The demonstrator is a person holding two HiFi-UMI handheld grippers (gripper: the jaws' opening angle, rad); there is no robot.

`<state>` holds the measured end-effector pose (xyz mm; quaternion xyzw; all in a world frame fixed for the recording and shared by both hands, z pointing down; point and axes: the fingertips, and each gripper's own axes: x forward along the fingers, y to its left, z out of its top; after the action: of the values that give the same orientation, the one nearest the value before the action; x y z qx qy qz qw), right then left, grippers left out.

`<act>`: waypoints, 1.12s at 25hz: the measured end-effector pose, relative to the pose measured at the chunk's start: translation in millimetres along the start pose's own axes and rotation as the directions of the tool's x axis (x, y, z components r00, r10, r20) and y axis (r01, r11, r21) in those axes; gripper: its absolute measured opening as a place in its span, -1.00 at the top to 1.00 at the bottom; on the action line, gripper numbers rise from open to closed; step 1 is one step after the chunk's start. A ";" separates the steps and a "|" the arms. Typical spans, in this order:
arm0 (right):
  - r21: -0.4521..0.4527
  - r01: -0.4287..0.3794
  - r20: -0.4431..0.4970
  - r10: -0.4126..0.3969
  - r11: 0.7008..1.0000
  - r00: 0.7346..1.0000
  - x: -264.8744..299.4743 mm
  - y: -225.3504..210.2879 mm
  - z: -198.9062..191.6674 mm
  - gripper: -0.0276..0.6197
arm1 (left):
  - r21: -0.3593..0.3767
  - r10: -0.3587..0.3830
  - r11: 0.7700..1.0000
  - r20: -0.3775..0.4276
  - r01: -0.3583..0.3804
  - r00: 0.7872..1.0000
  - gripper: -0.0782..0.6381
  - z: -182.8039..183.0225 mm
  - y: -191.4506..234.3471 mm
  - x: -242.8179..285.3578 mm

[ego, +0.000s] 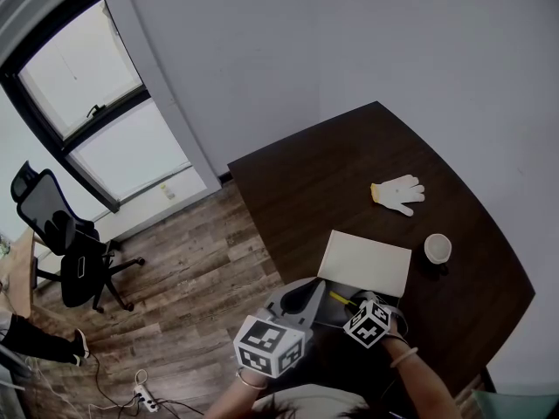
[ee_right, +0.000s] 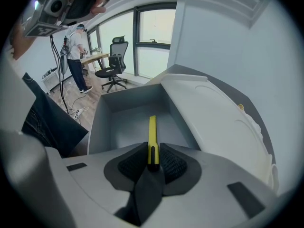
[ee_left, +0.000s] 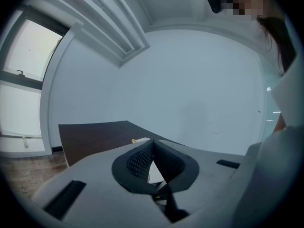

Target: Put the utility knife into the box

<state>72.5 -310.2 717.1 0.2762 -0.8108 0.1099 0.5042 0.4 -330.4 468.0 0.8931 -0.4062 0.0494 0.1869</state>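
Note:
My right gripper (ee_right: 153, 151) is shut on a yellow utility knife (ee_right: 152, 133), which sticks out forward over the inside of an open grey box (ee_right: 124, 118). The box's white lid (ee_right: 216, 120) leans open to the right. In the head view the box lid (ego: 365, 262) lies on the dark table just beyond both grippers, and a bit of the knife (ego: 340, 299) shows beside my right gripper (ego: 356, 311). My left gripper (ego: 300, 302) hovers at the box's left side. Its jaws (ee_left: 152, 145) are shut with nothing between them.
On the dark table (ego: 332, 182) lie a white work glove (ego: 398, 193) and, further right, a small white cup (ego: 438, 248). An office chair (ego: 61, 251) stands on the wood floor at left, and cables with a power strip (ego: 140, 400) lie near my feet. A person (ee_right: 76, 56) stands across the room.

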 end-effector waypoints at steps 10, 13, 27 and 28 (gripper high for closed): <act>0.032 0.021 0.039 -0.022 0.999 0.999 -11.6 3.2 1.8 0.64 | 0.011 -0.022 1.000 -0.003 0.022 1.000 0.73 1.3 -10.4 -1.6; 0.046 0.034 0.057 -0.036 0.998 0.998 -17.3 4.4 5.6 0.64 | 0.006 -0.028 1.000 0.002 0.028 1.000 0.73 3.7 -12.7 -4.9; 0.134 0.132 0.150 -0.152 0.982 0.977 -54.1 0.0 22.2 0.68 | 0.027 -0.056 0.998 0.024 0.055 0.998 0.73 12.7 -26.3 -21.8; 0.146 0.140 0.160 -0.163 0.979 0.974 -57.9 -0.4 23.8 0.68 | 0.030 -0.058 0.998 0.025 0.058 0.998 0.73 13.5 -27.7 -23.2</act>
<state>74.3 -301.9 655.1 0.3789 -0.8185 0.1012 0.4197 4.8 -302.4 441.8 0.9076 -0.3818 0.0384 0.1701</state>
